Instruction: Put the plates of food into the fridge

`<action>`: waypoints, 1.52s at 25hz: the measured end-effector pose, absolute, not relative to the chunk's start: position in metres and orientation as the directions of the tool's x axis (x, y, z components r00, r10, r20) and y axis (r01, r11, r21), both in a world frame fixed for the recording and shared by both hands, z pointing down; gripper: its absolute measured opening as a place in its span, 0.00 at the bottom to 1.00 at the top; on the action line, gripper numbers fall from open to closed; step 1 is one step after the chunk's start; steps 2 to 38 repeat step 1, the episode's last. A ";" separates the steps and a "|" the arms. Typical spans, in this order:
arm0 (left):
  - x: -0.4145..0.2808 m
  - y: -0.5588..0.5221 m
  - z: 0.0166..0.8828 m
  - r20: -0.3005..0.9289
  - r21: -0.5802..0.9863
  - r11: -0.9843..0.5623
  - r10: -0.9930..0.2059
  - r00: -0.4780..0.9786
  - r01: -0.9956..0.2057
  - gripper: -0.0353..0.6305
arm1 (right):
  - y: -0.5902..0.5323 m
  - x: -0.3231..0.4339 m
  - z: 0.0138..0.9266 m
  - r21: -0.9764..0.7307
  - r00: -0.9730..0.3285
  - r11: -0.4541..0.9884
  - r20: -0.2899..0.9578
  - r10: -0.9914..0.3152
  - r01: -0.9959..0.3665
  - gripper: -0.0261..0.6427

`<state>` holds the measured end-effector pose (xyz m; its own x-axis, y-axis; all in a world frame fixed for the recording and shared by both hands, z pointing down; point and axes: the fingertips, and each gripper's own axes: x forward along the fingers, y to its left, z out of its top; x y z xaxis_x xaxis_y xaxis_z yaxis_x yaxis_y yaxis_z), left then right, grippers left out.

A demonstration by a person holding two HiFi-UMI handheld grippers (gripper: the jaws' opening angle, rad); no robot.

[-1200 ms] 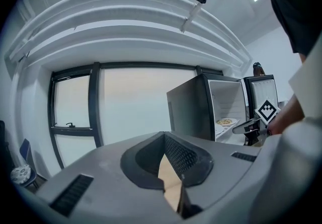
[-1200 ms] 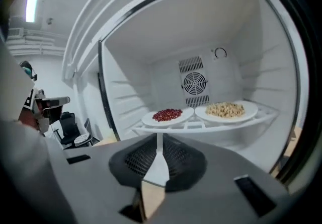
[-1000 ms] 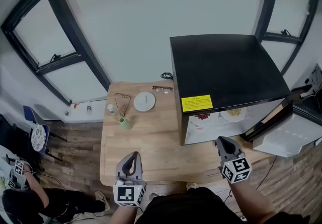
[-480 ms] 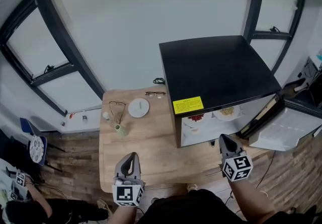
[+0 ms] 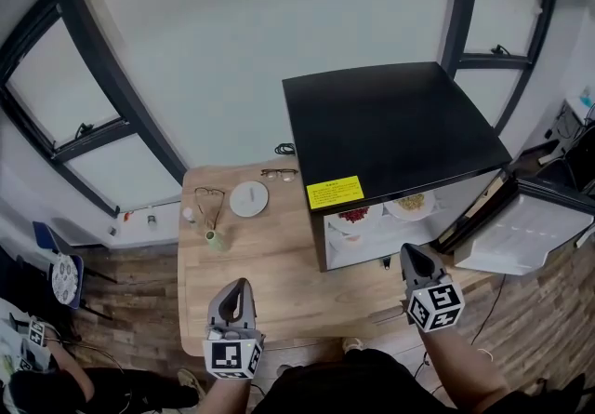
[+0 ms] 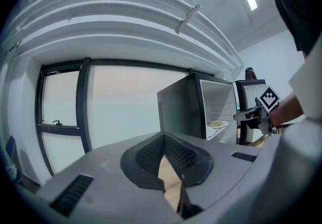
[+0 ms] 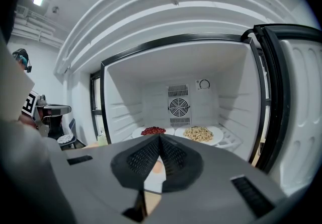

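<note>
The black-topped fridge (image 5: pixel 390 128) stands on the wooden table (image 5: pixel 270 259) with its door (image 5: pixel 521 240) swung open to the right. On its shelf lie a plate of red food (image 5: pixel 353 215) (image 7: pixel 153 131) and a plate of pale yellow food (image 5: pixel 412 205) (image 7: pixel 199 134). My right gripper (image 5: pixel 409 256) (image 7: pixel 160 140) is shut and empty, held just in front of the open fridge and pointing in. My left gripper (image 5: pixel 237 287) (image 6: pixel 163 140) is also shut and empty, hovering over the table's front edge. From the left gripper view, the fridge (image 6: pixel 193 109) is off to the right.
On the table's far left lie a white round dish (image 5: pixel 248 199), a pair of glasses (image 5: pixel 279 174), a small green bottle (image 5: pixel 214 239) with a wire loop above it, and a small white bottle (image 5: pixel 189 214). Windows and a white wall stand behind.
The head view has shifted, so the fridge and table sit further left in the picture. Both grippers stay shut in about the same places.
</note>
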<state>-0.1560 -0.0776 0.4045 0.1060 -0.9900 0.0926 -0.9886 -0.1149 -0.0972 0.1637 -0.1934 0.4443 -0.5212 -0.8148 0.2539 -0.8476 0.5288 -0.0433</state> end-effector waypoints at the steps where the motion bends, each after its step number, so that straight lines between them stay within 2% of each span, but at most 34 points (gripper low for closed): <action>1: -0.156 -0.078 0.404 0.092 -0.097 -0.113 -0.990 0.104 -0.989 0.06 | -0.194 0.165 0.444 -0.045 -0.521 0.528 0.253 -0.815 -0.848 0.07; 38: -0.156 -0.078 0.404 0.092 -0.097 -0.113 -0.990 0.104 -0.989 0.06 | -0.194 0.165 0.444 -0.045 -0.521 0.528 0.253 -0.815 -0.848 0.07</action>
